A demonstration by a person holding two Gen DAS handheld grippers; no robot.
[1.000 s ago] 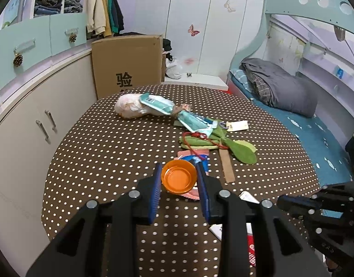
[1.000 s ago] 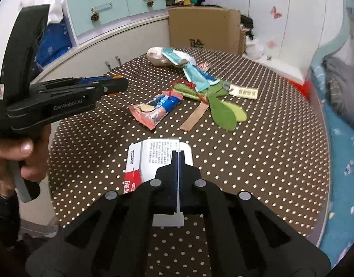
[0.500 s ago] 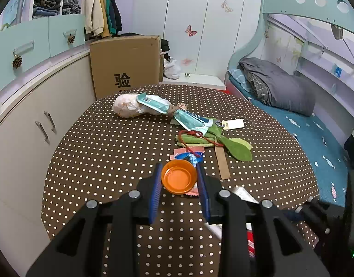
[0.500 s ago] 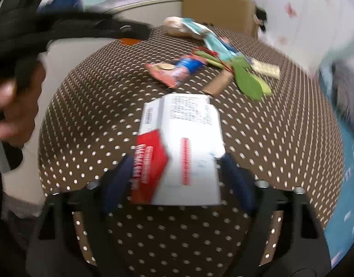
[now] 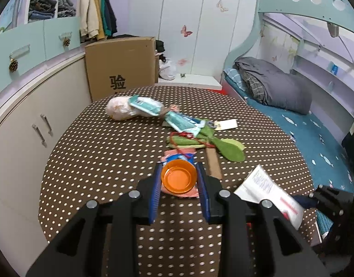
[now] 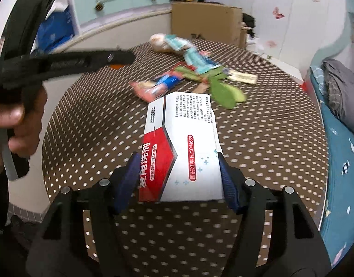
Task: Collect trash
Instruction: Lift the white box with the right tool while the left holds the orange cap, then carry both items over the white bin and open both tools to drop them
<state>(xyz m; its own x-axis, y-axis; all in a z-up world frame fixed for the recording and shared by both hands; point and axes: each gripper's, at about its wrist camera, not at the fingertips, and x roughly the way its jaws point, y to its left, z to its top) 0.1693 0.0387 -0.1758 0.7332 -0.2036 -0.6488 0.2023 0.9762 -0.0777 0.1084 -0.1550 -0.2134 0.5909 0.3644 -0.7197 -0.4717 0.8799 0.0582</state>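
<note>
Now my right gripper (image 6: pixel 178 175) clamps its blue pads on a white-and-red cardboard medicine box (image 6: pixel 181 147), lifted over the near edge of the brown polka-dot round table (image 6: pixel 257 138). My left gripper (image 5: pixel 179 190) grips a small orange plastic bowl (image 5: pixel 178 176) between narrowly parted fingers. Farther off lie a red-and-blue snack wrapper (image 6: pixel 155 86), green cloth scraps (image 6: pixel 225 90) and a crumpled white plastic bag (image 5: pixel 121 109).

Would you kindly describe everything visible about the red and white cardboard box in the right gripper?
The red and white cardboard box is flat and rectangular, with a red panel of white Chinese characters, a red oval label and small black print at its far end. It looks flattened and lightly creased. The right gripper holds it by its side edges, lifted and tilted above the brown polka-dot tablecloth. In the left wrist view it appears raised.
</note>
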